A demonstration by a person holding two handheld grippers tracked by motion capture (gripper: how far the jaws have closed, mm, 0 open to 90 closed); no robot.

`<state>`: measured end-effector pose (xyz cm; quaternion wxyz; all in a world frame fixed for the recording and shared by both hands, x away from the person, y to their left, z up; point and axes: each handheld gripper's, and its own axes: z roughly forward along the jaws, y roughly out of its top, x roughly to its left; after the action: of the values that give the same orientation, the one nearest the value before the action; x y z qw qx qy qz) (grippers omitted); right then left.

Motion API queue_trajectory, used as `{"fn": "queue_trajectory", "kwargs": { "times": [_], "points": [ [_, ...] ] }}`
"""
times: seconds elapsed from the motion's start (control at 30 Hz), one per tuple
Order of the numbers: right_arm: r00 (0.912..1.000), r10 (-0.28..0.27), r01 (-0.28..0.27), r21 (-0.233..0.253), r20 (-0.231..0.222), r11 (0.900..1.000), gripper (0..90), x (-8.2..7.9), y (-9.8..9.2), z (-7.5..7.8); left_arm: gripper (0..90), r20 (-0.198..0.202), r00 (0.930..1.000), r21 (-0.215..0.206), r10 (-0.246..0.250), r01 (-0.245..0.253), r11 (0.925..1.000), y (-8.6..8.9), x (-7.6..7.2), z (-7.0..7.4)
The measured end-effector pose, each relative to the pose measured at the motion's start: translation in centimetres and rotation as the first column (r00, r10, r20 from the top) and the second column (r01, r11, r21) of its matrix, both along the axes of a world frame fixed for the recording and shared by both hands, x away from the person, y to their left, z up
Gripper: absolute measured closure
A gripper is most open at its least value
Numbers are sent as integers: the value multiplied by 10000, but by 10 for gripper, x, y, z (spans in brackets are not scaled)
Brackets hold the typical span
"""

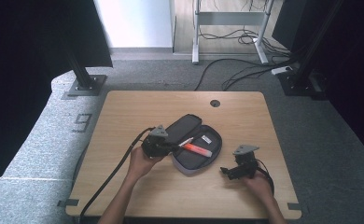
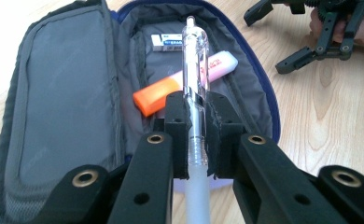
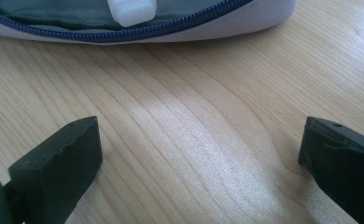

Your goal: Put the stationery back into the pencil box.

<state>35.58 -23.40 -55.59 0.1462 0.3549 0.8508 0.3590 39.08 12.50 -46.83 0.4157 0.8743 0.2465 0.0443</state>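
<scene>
The left tool (image 2: 196, 135) is clenched on a clear pen (image 2: 195, 70) over the open pencil case (image 2: 63, 93), while the right tool (image 3: 201, 154), at four o'clock from the case, rests released on the bench (image 3: 194, 93).

- High view looks down and forward on the whole table (image 1: 124, 196).
- Both gripper views sit close, sharing the open pencil case (image 2: 63, 93).

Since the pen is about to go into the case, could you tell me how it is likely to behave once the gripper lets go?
The clear pen looks round and smooth, so it may roll or slide on release. It seems light and stiff, held level by the shut left gripper. Dropped into the open pencil case, the orange highlighter should probably stop it.
</scene>
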Motion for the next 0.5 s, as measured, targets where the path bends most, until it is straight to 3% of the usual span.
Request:
{"fn": "queue_trajectory", "kwargs": {
  "times": [0.5],
  "points": [
    [10000,-6,6,3,-6,10000,0,0,0,0,800,120,9995,256,-287,284,9993,-40,18,-4]
  ]
}}
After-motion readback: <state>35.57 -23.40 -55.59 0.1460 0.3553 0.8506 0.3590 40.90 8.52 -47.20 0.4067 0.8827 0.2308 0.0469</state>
